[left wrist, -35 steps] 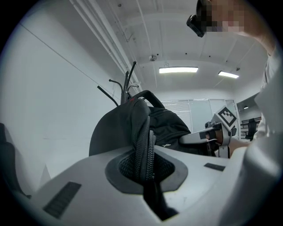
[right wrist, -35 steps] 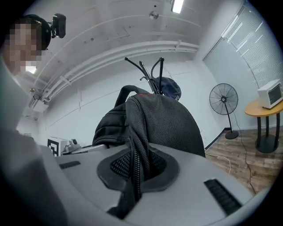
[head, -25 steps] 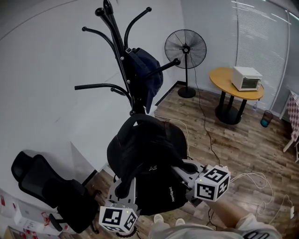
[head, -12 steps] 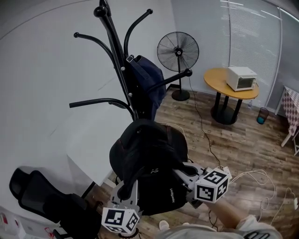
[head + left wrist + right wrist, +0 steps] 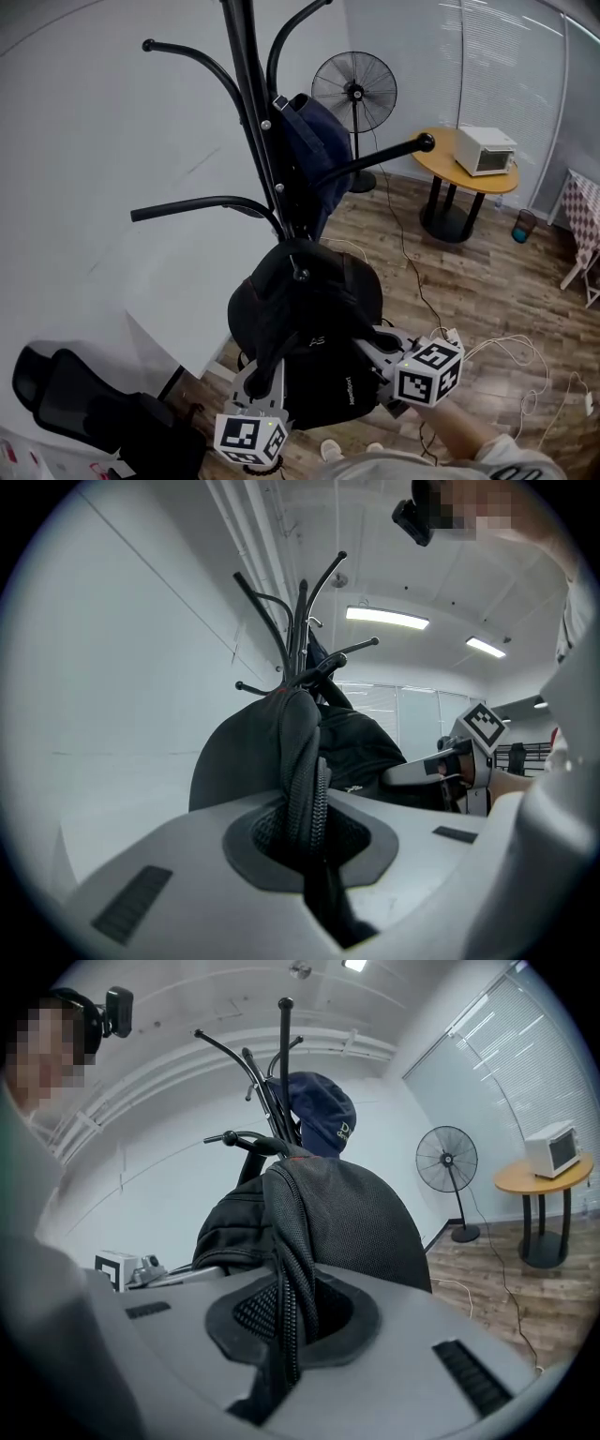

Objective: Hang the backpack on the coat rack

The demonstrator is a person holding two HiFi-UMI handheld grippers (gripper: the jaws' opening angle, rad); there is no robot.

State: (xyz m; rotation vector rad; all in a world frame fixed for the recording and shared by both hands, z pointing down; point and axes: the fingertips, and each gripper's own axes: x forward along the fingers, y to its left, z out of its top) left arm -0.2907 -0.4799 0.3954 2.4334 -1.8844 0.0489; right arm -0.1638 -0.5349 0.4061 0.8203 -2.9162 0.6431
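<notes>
Over the last second the black metal coat rack (image 5: 255, 112), with a dark blue bag (image 5: 314, 150) already on an upper hook, has drawn closer in the head view. The black fabric backpack (image 5: 309, 314) has moved in with it, and its top now sits against the pole, below the curved arms. The left hand-held gripper (image 5: 262, 377) and right hand-held gripper (image 5: 371, 343) are each clenched on a padded mesh shoulder strap (image 5: 302, 761). Judgement: the approach is nearly done, and lifting onto a hook remains.
</notes>
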